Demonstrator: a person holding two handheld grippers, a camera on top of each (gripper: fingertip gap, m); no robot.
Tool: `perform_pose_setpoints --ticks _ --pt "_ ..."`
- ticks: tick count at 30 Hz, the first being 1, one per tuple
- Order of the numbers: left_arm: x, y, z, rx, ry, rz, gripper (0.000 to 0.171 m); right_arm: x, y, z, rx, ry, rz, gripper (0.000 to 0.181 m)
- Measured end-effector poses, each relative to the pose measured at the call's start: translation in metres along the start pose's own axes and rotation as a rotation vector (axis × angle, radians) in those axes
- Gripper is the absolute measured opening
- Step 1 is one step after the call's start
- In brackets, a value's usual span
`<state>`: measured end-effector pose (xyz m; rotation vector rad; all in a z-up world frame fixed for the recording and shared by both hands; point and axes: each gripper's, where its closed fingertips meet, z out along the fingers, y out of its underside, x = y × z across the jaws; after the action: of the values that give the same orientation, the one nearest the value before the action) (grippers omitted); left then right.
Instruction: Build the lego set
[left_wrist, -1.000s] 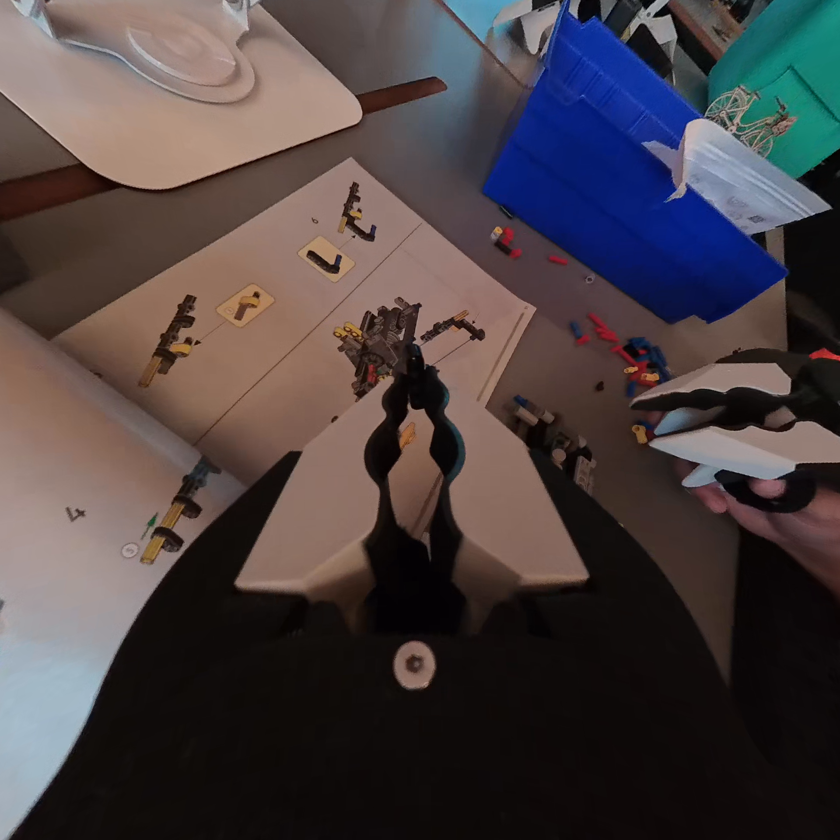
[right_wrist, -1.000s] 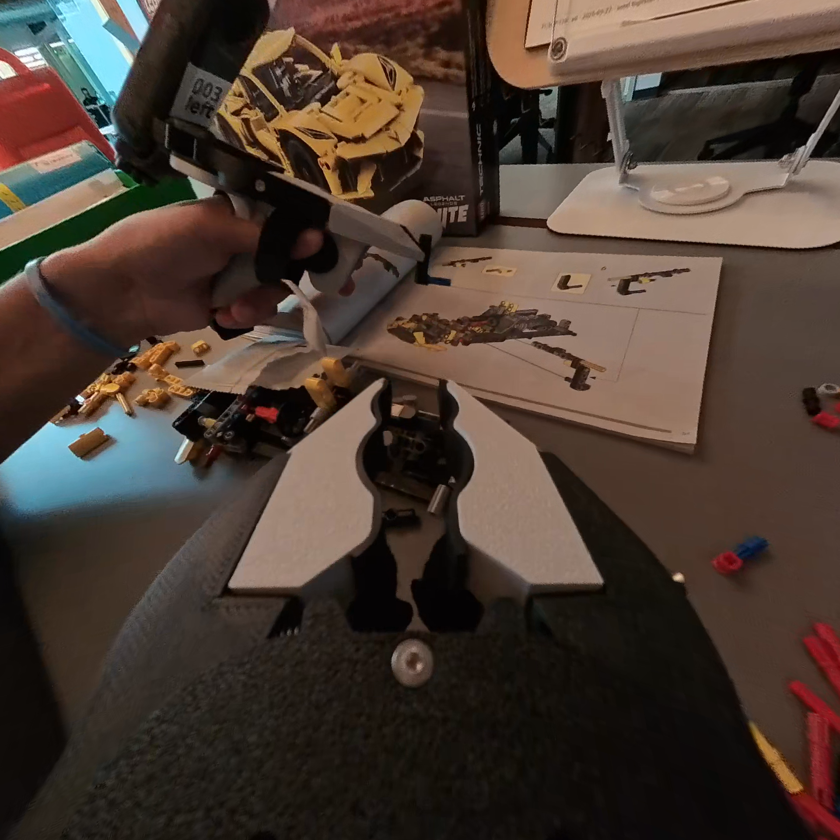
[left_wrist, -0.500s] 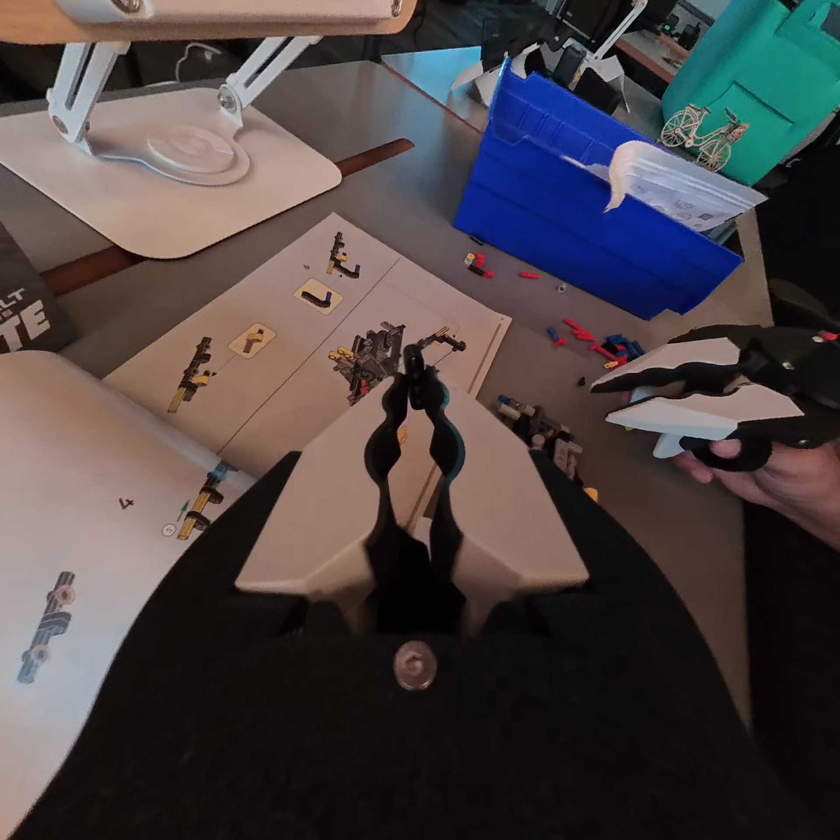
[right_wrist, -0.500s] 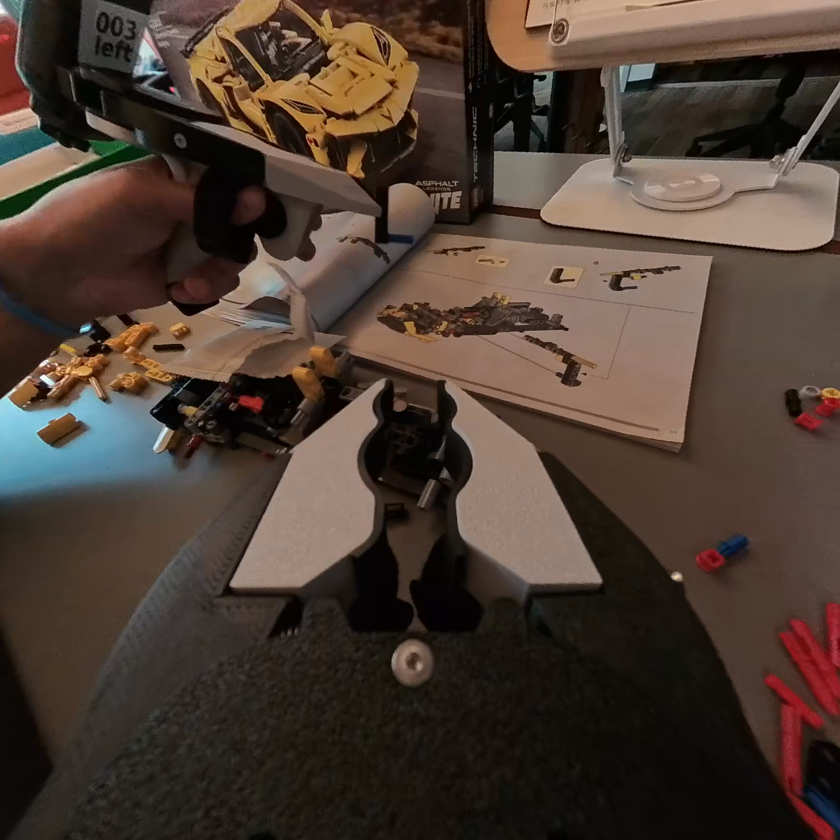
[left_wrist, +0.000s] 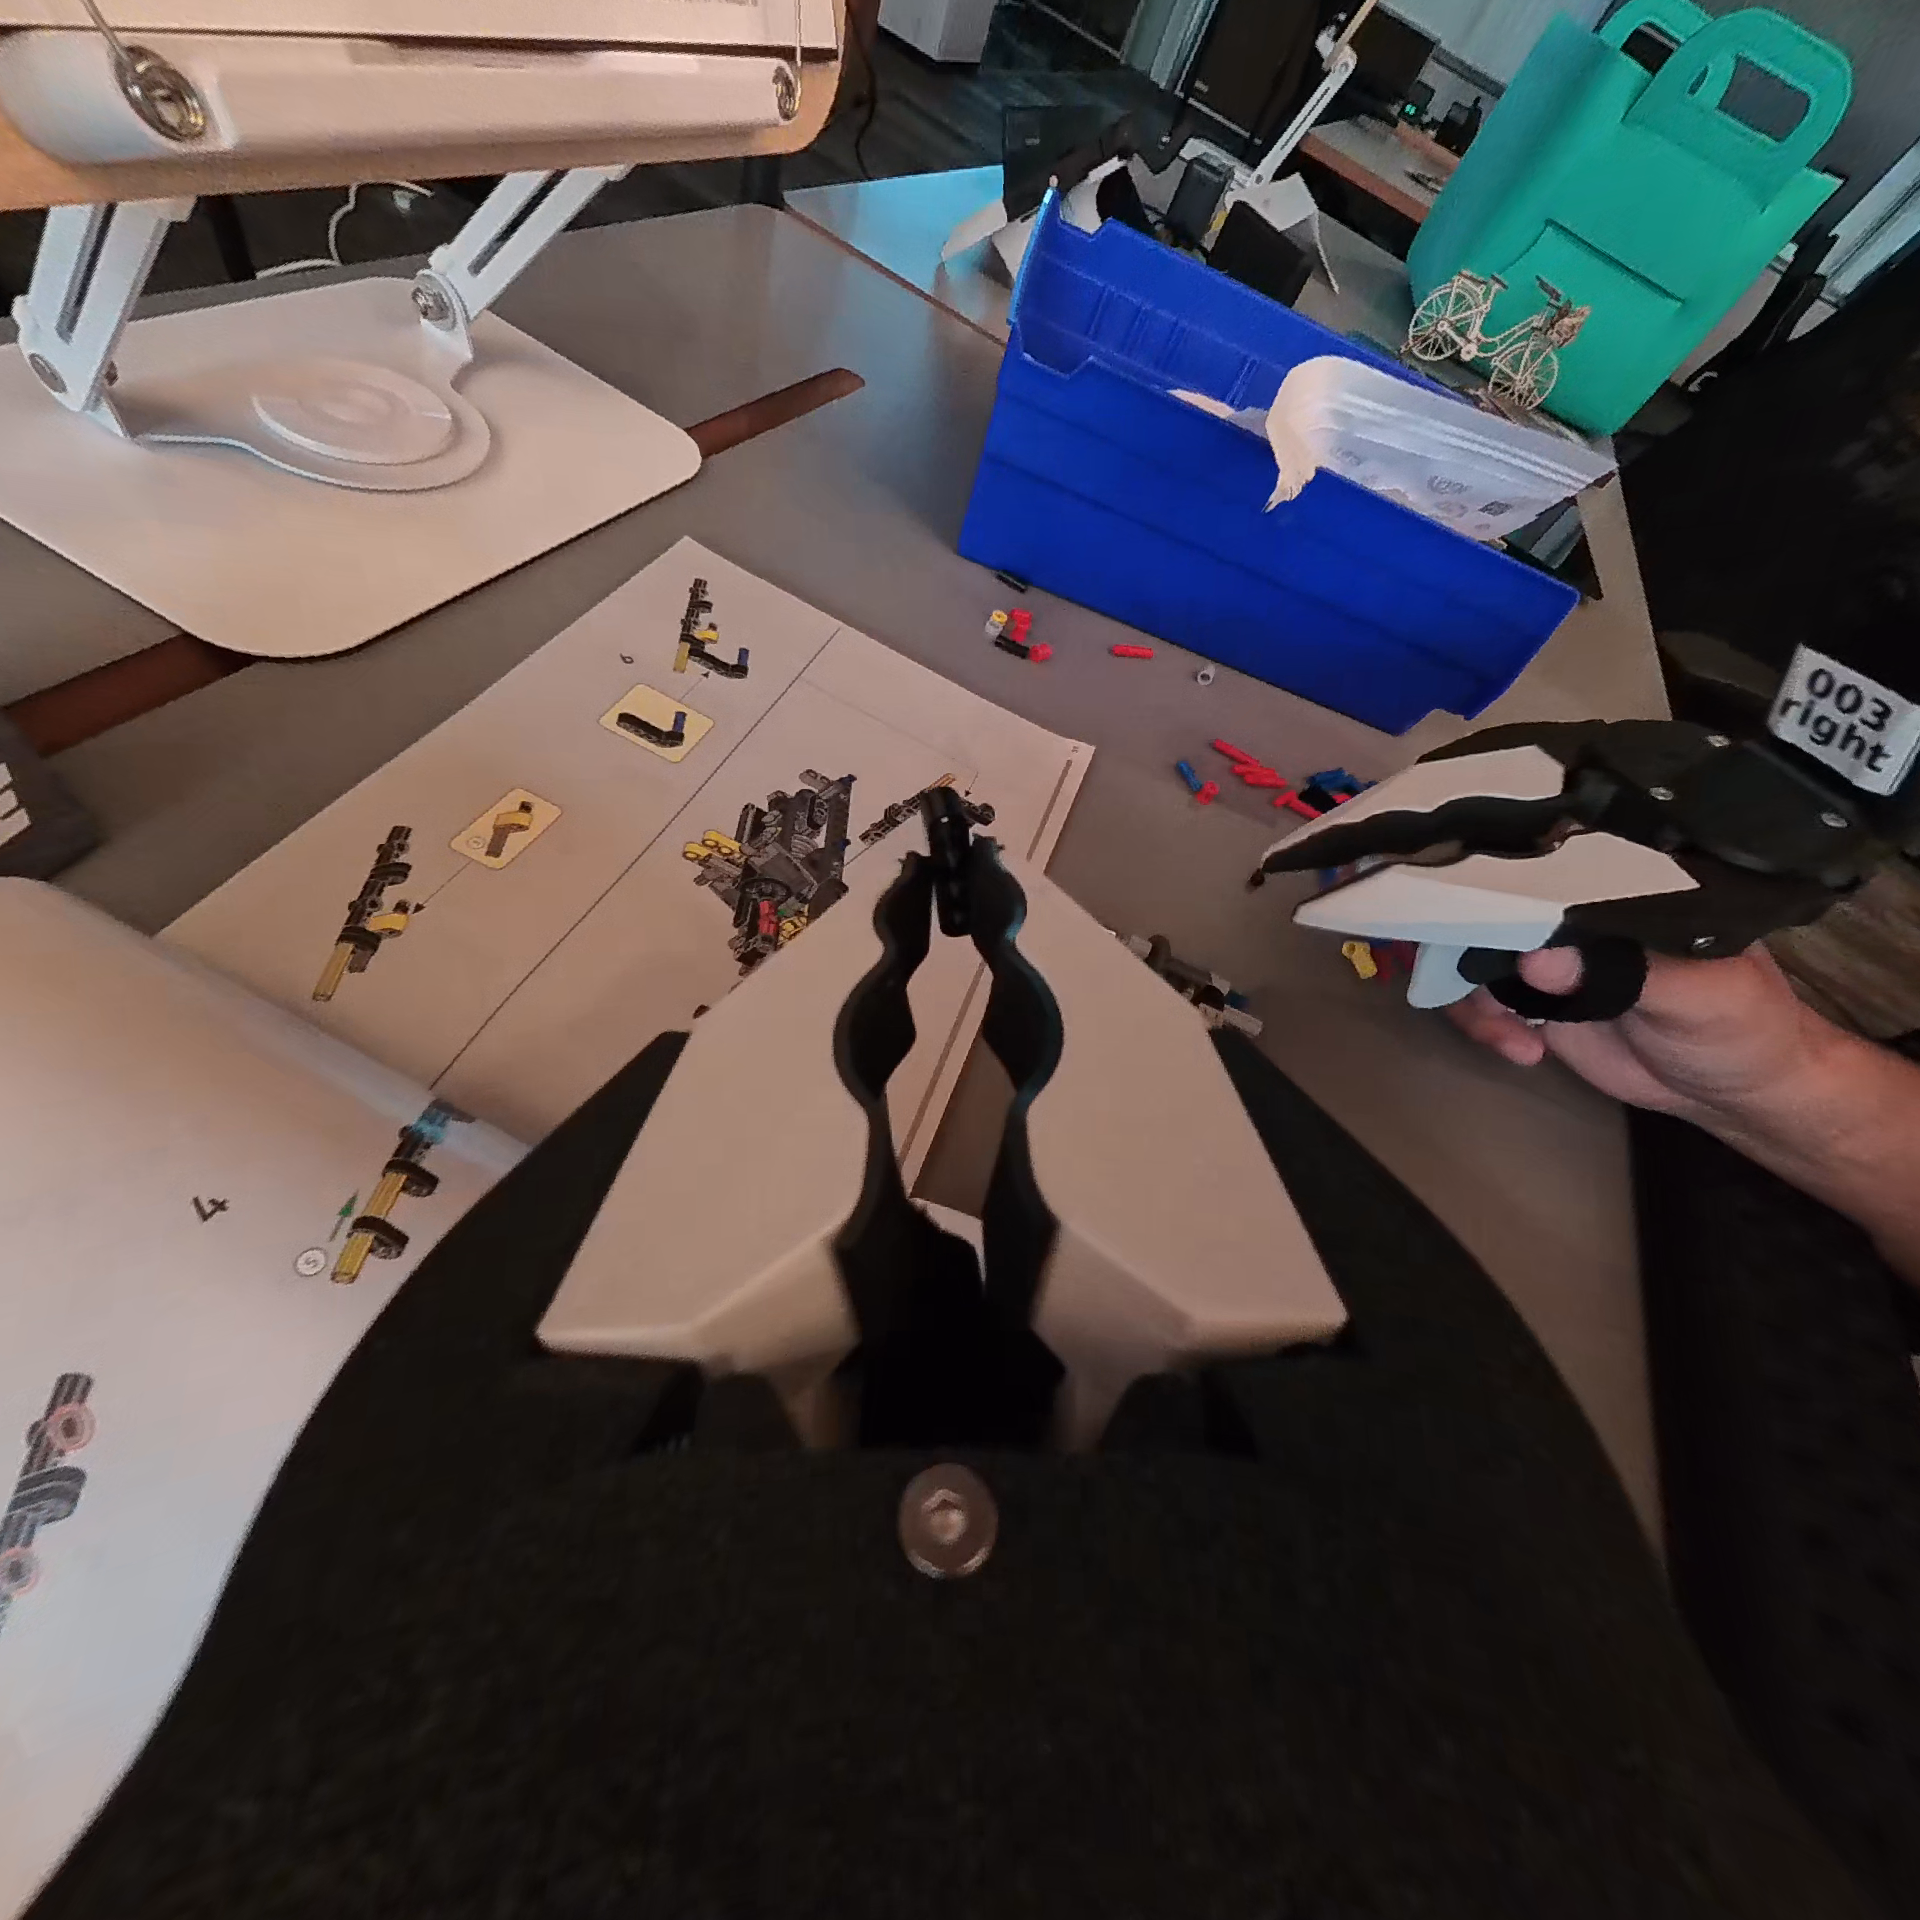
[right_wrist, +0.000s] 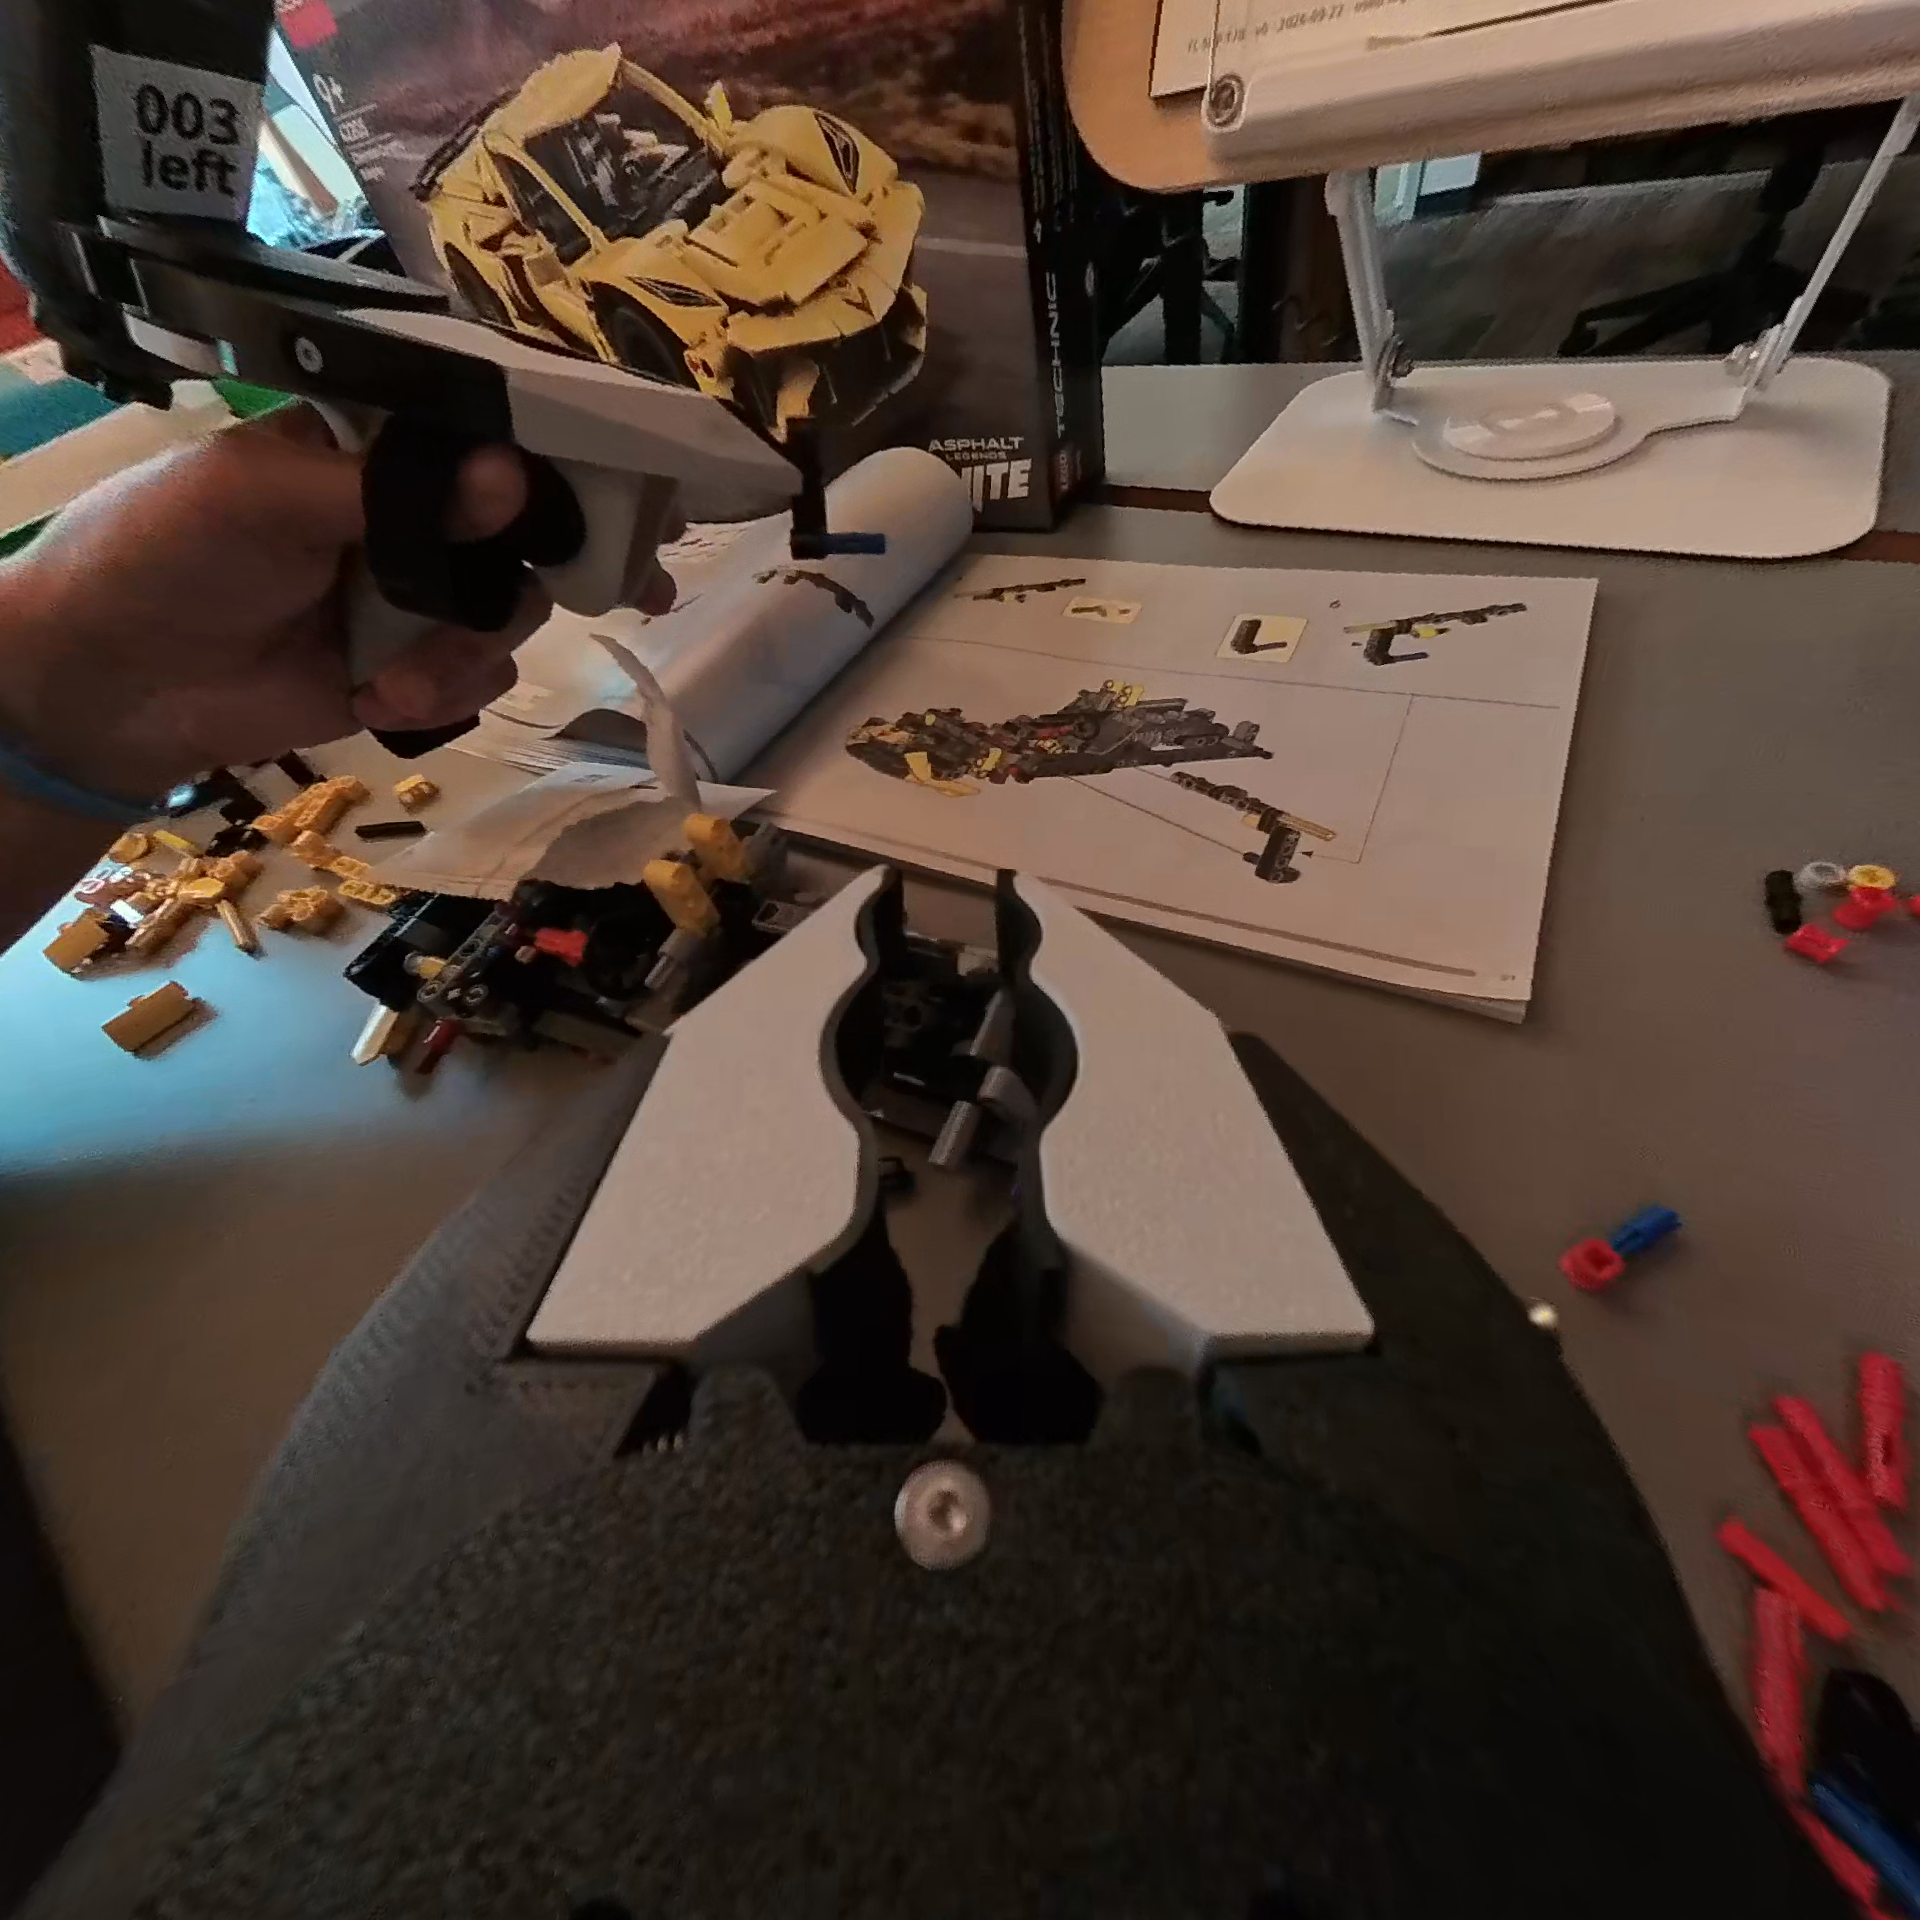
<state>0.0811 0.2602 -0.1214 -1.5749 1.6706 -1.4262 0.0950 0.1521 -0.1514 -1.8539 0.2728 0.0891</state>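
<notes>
My left gripper (left_wrist: 951, 878) is shut on a small black L-shaped piece (left_wrist: 948, 831) and holds it in the air above the open instruction booklet (left_wrist: 582, 831). In the right wrist view the piece (right_wrist: 808, 520) hangs down from the left gripper (right_wrist: 805, 488), with a blue pin (right_wrist: 857, 540) sticking out sideways. My right gripper (right_wrist: 948, 883) is slightly open and empty, hovering over the near end of the partly built black and yellow model (right_wrist: 540, 956). It also shows in the left wrist view (left_wrist: 1273, 883), beside the booklet's right edge.
The set's box (right_wrist: 727, 208) stands behind the booklet. Loose yellow pieces (right_wrist: 208, 883) lie to the left, red pins (right_wrist: 1829, 1486) to the right. A blue bin (left_wrist: 1247, 561), a white stand (left_wrist: 312, 468) and a teal bag (left_wrist: 1621, 208) are at the back. Left tips to right tips: about 12 centimetres.
My left gripper has risen and tilted up with the black piece still in it, drifting left in the right wrist view. My right gripper has stayed over the model.
</notes>
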Motion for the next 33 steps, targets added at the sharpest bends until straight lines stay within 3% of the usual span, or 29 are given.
perform_pose_setpoints --ticks 11,17,20,26,28,33 --pt "0.010 -0.001 -0.002 -0.019 0.008 0.051 0.004 -0.006 -0.004 -0.003 0.010 -0.030 0.011 0.016" --pt "0.059 -0.010 -0.034 -0.003 0.120 0.107 0.005 -0.053 0.024 -0.006 -0.154 -0.282 -0.005 0.020" --pt "0.093 0.018 -0.056 -0.043 0.147 0.088 0.004 -0.049 0.031 -0.019 -0.184 -0.207 -0.091 0.015" --pt "0.131 0.119 -0.066 -0.194 0.120 -0.092 0.005 -0.059 0.075 -0.021 -0.455 -0.219 -0.079 0.030" --pt "0.132 0.133 -0.066 -0.184 0.100 -0.158 0.004 -0.065 0.079 -0.018 -0.499 -0.218 -0.073 0.030" --pt "0.126 0.133 -0.069 -0.119 0.081 -0.220 0.005 -0.060 0.085 -0.009 -0.553 -0.105 -0.124 0.027"
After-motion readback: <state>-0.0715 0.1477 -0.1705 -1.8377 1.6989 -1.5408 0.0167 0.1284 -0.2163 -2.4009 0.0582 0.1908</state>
